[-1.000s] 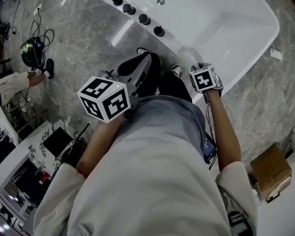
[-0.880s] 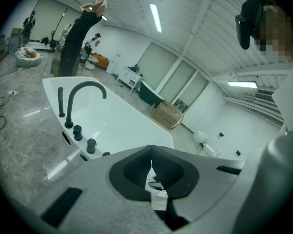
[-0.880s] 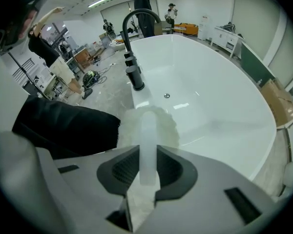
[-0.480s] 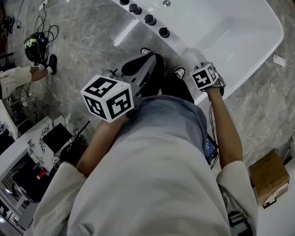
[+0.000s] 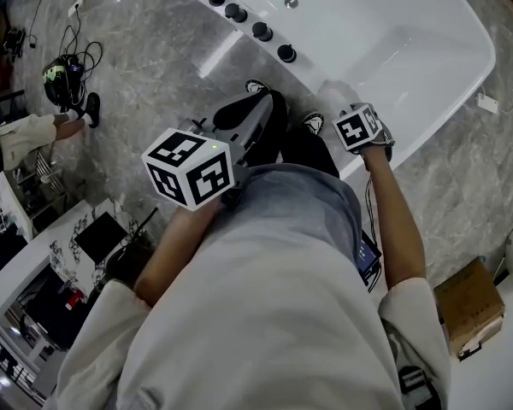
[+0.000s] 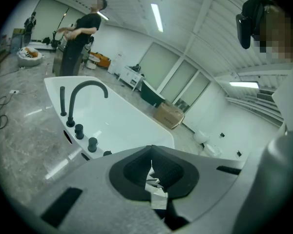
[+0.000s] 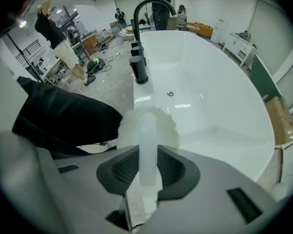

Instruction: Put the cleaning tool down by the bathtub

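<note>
The right gripper (image 7: 147, 165) pinched the brush (image 7: 147, 130) by its handle, its head just ahead over the tub (image 7: 215, 101) rim, seemingly poised for setting down. The left gripper (image 6: 153, 172) was pressed together, empty.

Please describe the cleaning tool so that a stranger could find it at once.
Find the large white bathtub, then its near rim past the black knobs. There the right gripper is shut on the cleaning tool: a pale handle ending in a fluffy white head, unlike those hard black knobs.
</note>
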A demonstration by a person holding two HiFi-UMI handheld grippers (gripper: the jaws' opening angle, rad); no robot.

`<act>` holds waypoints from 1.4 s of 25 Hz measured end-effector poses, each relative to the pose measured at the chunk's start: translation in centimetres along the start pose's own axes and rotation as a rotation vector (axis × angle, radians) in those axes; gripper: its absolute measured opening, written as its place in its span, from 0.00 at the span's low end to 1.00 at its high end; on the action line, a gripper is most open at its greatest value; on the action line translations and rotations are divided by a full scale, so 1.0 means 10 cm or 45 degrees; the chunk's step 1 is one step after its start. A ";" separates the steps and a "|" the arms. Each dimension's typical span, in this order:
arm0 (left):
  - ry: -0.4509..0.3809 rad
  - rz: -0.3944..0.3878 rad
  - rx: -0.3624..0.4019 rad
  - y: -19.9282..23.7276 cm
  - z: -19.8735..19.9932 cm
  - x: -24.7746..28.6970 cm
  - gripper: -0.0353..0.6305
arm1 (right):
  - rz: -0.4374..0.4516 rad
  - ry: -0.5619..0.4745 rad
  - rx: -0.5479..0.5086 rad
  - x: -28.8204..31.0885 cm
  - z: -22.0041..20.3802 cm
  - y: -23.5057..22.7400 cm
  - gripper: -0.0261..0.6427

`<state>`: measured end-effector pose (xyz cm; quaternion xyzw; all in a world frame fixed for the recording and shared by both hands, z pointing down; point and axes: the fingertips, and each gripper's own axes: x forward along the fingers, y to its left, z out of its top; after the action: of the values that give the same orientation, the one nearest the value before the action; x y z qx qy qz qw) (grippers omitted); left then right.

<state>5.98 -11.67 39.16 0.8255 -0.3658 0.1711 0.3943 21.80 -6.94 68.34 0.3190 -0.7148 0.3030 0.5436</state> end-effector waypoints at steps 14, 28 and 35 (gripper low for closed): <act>0.010 -0.028 0.001 -0.04 0.02 0.02 0.06 | 0.035 -0.043 0.088 -0.13 -0.01 0.02 0.19; 0.018 -0.073 0.012 -0.14 -0.03 0.09 0.06 | 0.026 -0.144 0.247 -0.33 -0.04 -0.08 0.19; 0.013 -0.097 0.015 -0.18 -0.04 0.10 0.06 | 0.028 -0.151 0.283 -0.45 -0.10 -0.02 0.19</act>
<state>7.98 -11.02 39.03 0.8402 -0.3311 0.1623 0.3977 23.47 -5.75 64.26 0.3868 -0.7111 0.3671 0.4582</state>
